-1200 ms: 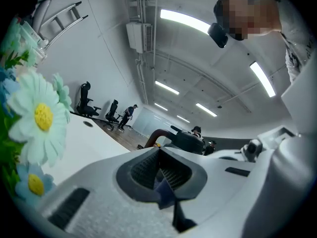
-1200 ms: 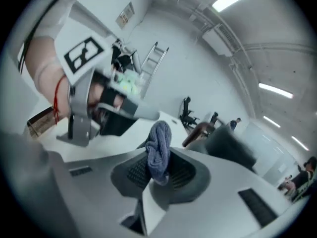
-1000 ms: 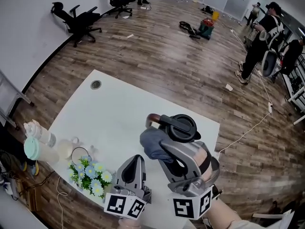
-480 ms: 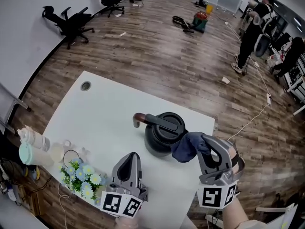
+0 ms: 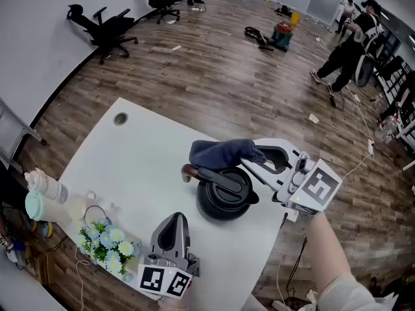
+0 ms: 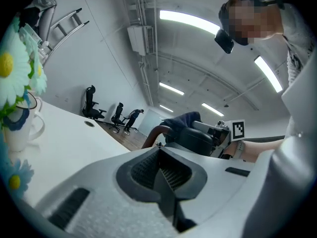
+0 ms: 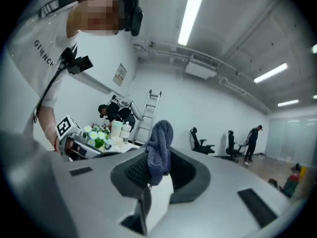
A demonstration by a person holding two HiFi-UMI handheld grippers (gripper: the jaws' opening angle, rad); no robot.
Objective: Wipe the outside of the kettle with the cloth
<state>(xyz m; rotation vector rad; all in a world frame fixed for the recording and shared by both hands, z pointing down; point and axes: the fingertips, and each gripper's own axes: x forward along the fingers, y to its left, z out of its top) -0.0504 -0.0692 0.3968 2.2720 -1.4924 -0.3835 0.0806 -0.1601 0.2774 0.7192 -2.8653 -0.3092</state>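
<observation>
A black kettle [image 5: 224, 196] with a brown-tipped handle [image 5: 188, 172] stands on the white table [image 5: 130, 161]. My right gripper [image 5: 251, 153] reaches in from the right, over the kettle's far edge, and is shut on a dark blue cloth [image 5: 219, 153]. The cloth lies against the kettle's far upper side near the handle. In the right gripper view the cloth [image 7: 159, 150] hangs bunched between the jaws. My left gripper [image 5: 174, 222] rests near the table's front edge, shut and holding nothing, short of the kettle [image 6: 195, 139].
A cup of blue and white flowers [image 5: 107, 251] and pale bottles [image 5: 45, 190] stand at the table's left front corner. A cable hole [image 5: 120, 118] is at the far left. Office chairs [image 5: 104, 26] and people [image 5: 350, 41] are on the wooden floor beyond.
My right gripper has swung the cloth from the kettle's right side round to its far side, near the handle. The left gripper has stayed put.
</observation>
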